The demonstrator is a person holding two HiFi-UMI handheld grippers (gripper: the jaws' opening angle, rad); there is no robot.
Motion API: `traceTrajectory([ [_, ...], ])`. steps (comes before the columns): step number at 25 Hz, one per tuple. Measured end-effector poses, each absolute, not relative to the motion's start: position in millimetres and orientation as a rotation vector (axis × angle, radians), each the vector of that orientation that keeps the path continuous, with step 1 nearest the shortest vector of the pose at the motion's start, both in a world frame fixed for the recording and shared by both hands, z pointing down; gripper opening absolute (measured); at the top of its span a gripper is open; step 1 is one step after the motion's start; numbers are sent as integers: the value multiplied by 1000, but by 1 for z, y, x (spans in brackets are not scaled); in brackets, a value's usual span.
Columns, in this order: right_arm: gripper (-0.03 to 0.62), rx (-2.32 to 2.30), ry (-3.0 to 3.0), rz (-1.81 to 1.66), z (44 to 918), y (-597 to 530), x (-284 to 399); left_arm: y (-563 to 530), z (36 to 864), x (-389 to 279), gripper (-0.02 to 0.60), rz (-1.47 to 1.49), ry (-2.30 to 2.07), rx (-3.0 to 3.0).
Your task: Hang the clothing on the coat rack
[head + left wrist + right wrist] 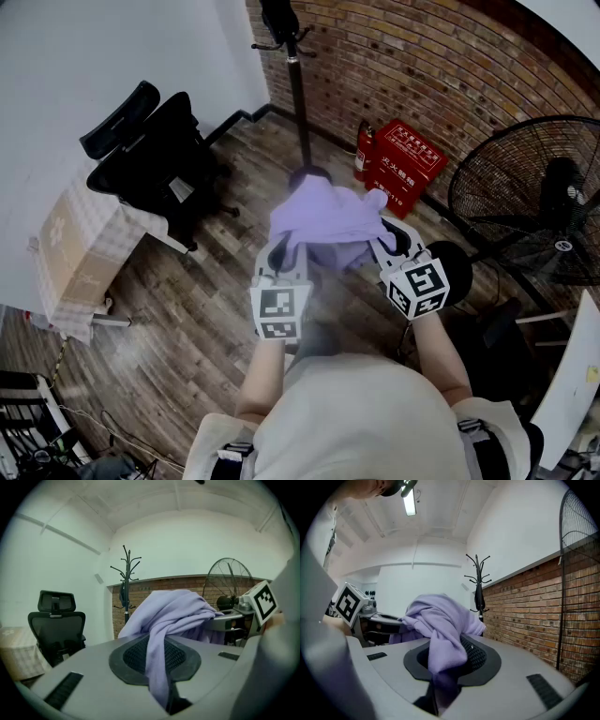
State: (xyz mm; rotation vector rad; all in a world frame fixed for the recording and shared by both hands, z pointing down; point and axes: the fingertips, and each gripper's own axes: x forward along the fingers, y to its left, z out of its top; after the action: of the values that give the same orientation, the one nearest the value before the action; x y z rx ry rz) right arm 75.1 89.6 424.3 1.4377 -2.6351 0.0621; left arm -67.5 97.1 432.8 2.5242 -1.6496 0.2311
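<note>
A lilac garment [323, 220] hangs bunched between my two grippers, held up in front of me. My left gripper [279, 258] is shut on one fold of it, and the cloth [173, 616] runs down over the pad into the jaws. My right gripper [394, 239] is shut on another fold [440, 630] in the same way. The black coat rack [300, 103] stands ahead by the brick wall, beyond the garment. It also shows as a branched pole in the left gripper view [126, 581] and the right gripper view [478, 588]. A dark item hangs on the rack.
A black office chair [150, 159] and a cardboard box [75, 253] stand at the left. By the brick wall are a red fire-extinguisher box [403, 164] and an extinguisher [363, 150]. A large black floor fan [534, 197] is at the right.
</note>
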Motion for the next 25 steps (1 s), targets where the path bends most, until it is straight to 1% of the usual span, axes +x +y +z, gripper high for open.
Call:
traceTrajectory([
  [4,78,1466,-2609,67,427,145,107,157,439,-37,44,233,-1650,2500],
  [11,78,1424,-2625,25,417,209,127,221,431,-16,44,234,-1666,2498],
  [18,77,1415,-2652,57,416,230,132,242,426,-9,44,236,-1662,2509],
  [25,78,1384,-2692,42,410,224,117,235,418,-23,44,208,-1682,2510],
])
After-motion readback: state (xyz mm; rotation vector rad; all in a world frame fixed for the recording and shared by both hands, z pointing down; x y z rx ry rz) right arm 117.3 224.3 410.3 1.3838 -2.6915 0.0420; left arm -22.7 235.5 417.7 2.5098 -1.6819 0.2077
